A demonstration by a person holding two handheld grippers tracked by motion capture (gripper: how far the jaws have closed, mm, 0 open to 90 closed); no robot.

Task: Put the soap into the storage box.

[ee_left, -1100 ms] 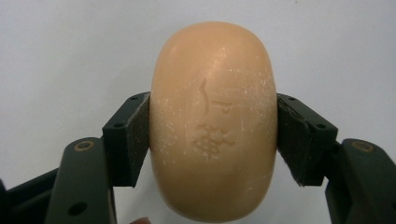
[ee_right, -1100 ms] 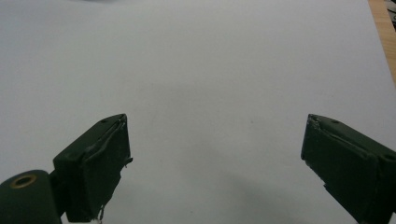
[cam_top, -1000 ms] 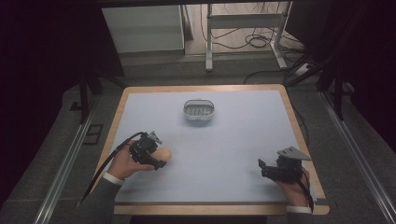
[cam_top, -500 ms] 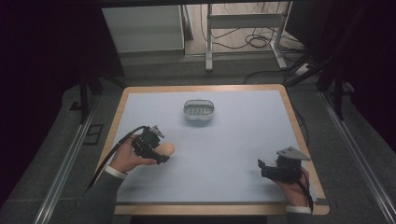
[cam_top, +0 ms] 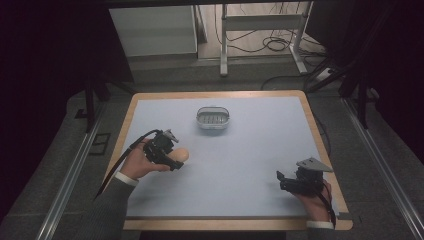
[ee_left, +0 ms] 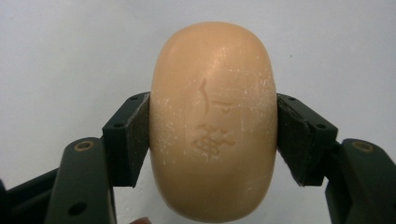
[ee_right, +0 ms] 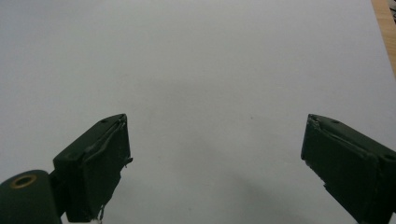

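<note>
Soap bar, peach-tan, oval, clamped across its middle between the two black fingers of the left gripper. Pads press flat on both sides of it. Embossed marks on the face: a few strokes above, a denser stamp below, too worn to read, possibly a logo or characters. White scuffing and specks across the surface. In the high view the soap bar sits at the left-middle of the tabletop, at the tip of the left gripper, held by the person's left hand; whether it touches the surface or is just above it is unclear. Cable trails from the gripper off the left edge.

Metal dish, small, oval, ribbed inside, stands farther back near centre, well apart from the soap.

Right gripper near the right front corner, in the person's right hand, grey three-cornered plate on top. Its fingers are spread wide with nothing between, over bare pale-blue tabletop. Wooden rim at top right of the right gripper view.
</note>
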